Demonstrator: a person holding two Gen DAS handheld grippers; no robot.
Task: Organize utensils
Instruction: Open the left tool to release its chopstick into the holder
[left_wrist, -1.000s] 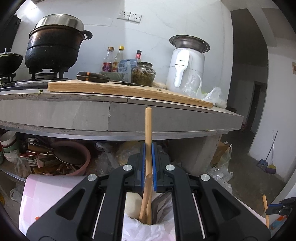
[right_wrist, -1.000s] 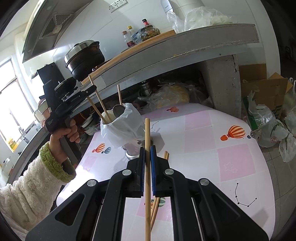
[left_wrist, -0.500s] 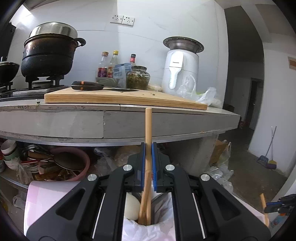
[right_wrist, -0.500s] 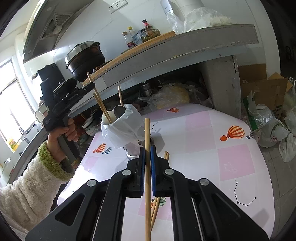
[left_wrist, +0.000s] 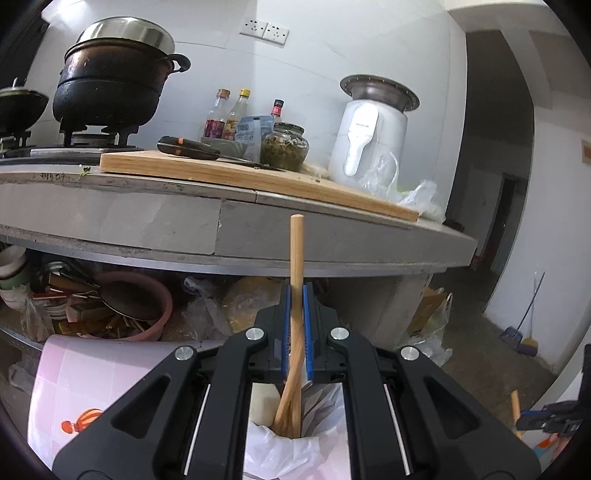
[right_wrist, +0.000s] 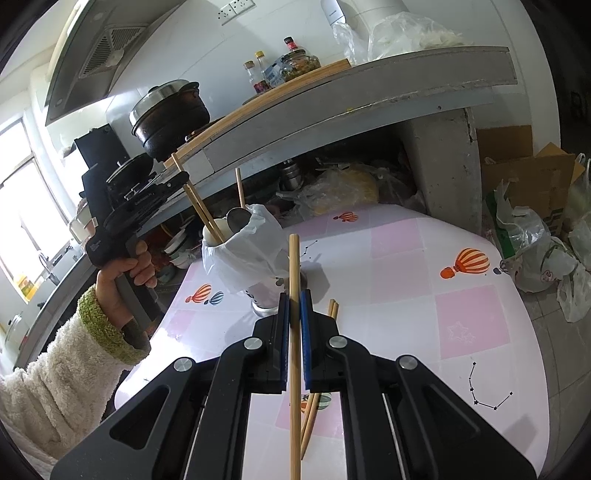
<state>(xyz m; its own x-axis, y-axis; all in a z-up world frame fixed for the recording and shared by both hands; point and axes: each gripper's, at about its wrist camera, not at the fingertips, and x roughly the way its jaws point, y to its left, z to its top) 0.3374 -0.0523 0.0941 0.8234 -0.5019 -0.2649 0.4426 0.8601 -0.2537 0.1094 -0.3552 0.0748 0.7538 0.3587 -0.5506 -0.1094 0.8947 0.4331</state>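
A cup (right_wrist: 236, 254) lined with a bag stands on the table (right_wrist: 461, 306), toward its far left part, in front of the counter (right_wrist: 332, 110). Chopsticks (right_wrist: 201, 210) and a spoon (right_wrist: 236, 219) stand in the cup. Two loose chopsticks (right_wrist: 314, 410) lie on the table just right of the cup and nearer the camera. On the counter, a cutting board (left_wrist: 258, 177) lies between the pot (left_wrist: 110, 85) at left and the white appliance (left_wrist: 369, 136) at right; a knife (left_wrist: 192, 149) lies on the board, with bottles (left_wrist: 229, 114) and a jar (left_wrist: 284, 147) behind it. Bowls and a basin (left_wrist: 147, 310) sit on the shelf under the counter. Right of the table, bags (right_wrist: 535, 243) and a cardboard box (right_wrist: 524, 166) rest on the floor.
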